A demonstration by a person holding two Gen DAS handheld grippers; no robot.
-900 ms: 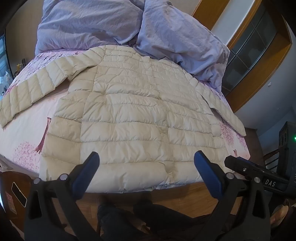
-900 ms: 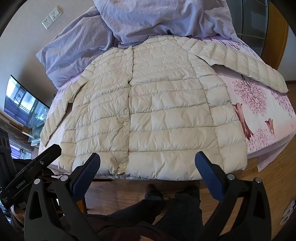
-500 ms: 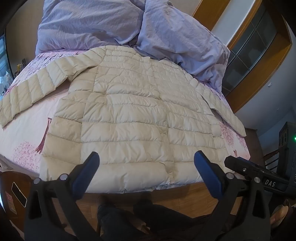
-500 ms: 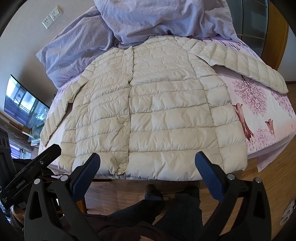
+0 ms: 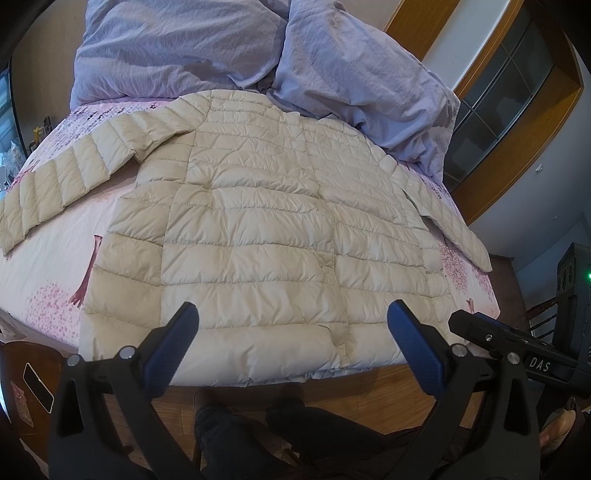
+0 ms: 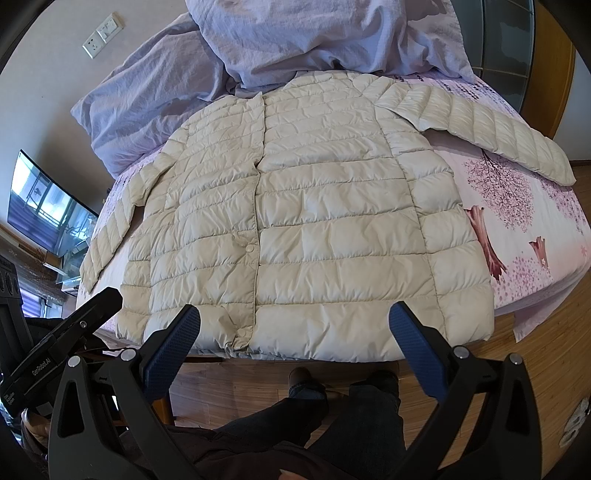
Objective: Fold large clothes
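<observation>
Lying flat and front-up on the bed, the cream quilted puffer jacket (image 5: 258, 229) is spread across a pink bedsheet printed with blossom trees (image 5: 48, 280), its hem hanging just over the near edge of the mattress above the wooden plank floor (image 6: 535, 369).

Going from left to right in the left wrist view: one sleeve (image 5: 62, 173) stretches out towards the bed's far left side, the body fills the middle, and the other sleeve (image 5: 447, 218) slants down along the right edge. A crumpled lavender duvet (image 5: 229, 40) is heaped behind the collar, touching the shoulders.

The left gripper (image 5: 293, 328), black-framed with blue pads, hovers above the hem with its jaws spread wide and nothing between them; it touches no fabric. To its right, the tip of the other black tool juts in.

In the right wrist view the jacket's snap placket (image 6: 256, 236) runs down left of centre. The right gripper (image 6: 293, 328) likewise hangs over the hem, jaws fully apart and empty, clear of the cloth. Below both grippers the person's dark trouser legs (image 6: 332, 413) stand at the bed's foot. A wall socket (image 6: 101, 35) sits on the wall at upper left.
</observation>
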